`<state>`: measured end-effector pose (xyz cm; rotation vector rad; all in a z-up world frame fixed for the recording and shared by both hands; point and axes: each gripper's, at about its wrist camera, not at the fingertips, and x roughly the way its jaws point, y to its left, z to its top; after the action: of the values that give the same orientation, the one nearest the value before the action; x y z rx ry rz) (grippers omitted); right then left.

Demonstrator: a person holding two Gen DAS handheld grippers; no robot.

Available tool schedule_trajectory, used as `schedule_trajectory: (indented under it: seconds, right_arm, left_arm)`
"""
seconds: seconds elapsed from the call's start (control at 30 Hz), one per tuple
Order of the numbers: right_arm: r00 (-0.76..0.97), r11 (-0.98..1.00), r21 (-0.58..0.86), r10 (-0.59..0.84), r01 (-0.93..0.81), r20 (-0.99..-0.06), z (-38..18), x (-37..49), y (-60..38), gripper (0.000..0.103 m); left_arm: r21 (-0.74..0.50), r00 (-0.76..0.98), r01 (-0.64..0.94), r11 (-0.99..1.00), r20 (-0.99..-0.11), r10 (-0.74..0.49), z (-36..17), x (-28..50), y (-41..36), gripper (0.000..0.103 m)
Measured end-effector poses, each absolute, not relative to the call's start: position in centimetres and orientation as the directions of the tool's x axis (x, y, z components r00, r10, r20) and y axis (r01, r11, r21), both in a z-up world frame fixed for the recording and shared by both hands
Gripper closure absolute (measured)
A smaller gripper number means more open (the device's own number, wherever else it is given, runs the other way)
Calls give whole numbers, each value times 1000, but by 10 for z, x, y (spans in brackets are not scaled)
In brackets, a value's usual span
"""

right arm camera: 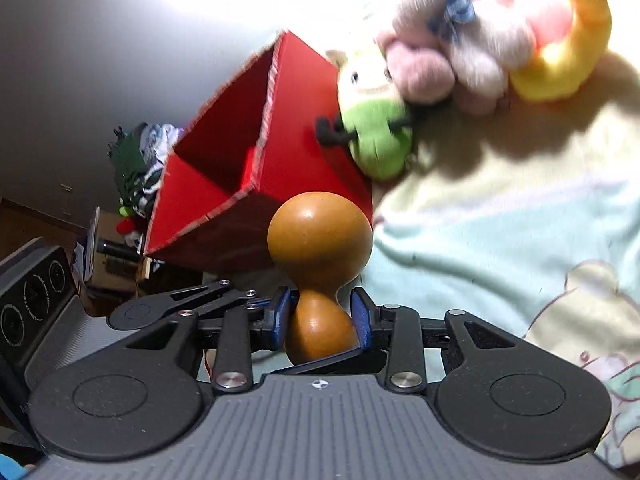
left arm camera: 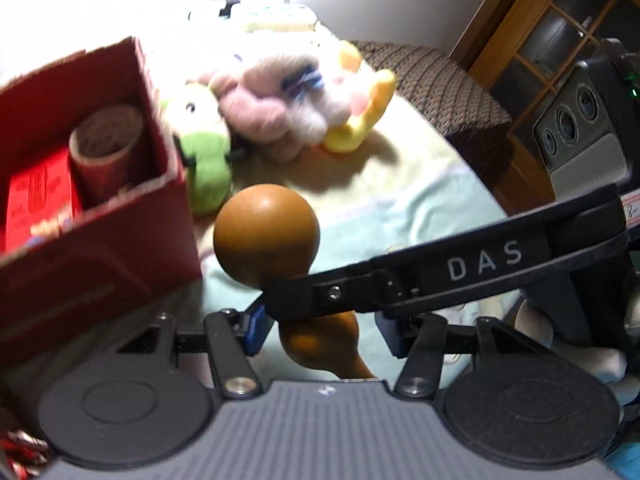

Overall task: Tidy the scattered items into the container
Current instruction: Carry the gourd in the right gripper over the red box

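A brown wooden gourd [left arm camera: 266, 236] [right arm camera: 318, 236] hangs just to the right of the red cardboard box [left arm camera: 100, 248] [right arm camera: 288, 148]. My right gripper [right arm camera: 321, 320] is shut on its smaller bulb, blue pads [right arm camera: 280, 320] pressing both sides. In the left wrist view it reaches in from the right as a black finger [left arm camera: 400, 280] across the gourd's neck. My left gripper [left arm camera: 325, 330] stands open around the same bulb, with gaps on both sides. The box holds a cardboard tube [left arm camera: 106, 140] and a red packet [left arm camera: 36, 196].
Plush toys lie on the pale blanket [left arm camera: 420, 200] beyond the box: a green one [left arm camera: 204, 152] [right arm camera: 376, 132] against its wall, a pink-white one [left arm camera: 280, 108] [right arm camera: 440, 60], a yellow one [left arm camera: 360, 116] [right arm camera: 568, 48]. A brown woven cushion [left arm camera: 440, 88] sits at the far right.
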<state>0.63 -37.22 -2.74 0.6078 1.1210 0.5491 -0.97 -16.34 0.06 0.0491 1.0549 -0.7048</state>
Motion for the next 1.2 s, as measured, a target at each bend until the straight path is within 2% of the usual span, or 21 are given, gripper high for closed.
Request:
schedule_trajectory:
  seconds: [0.3, 0.6, 0.87, 1.2]
  right_arm:
    - [448, 705, 671, 689, -230, -569, 37, 32, -329, 68]
    - [412, 646, 693, 754, -322, -511, 67, 92, -260, 68]
    - [351, 602, 754, 787, -262, -507, 49, 137, -193, 69]
    - [265, 643, 758, 753, -107, -602, -11, 169, -134, 70]
  left_arm:
    - [-234, 430, 599, 766, -713, -554, 69, 4, -145, 46]
    - [-114, 566, 529, 841, -691, -449, 105, 43, -82, 46]
    - [-105, 579, 448, 888, -723, -377, 93, 86, -22, 46]
    - [-92, 488, 391, 916, -823, -291, 31, 128, 25, 47]
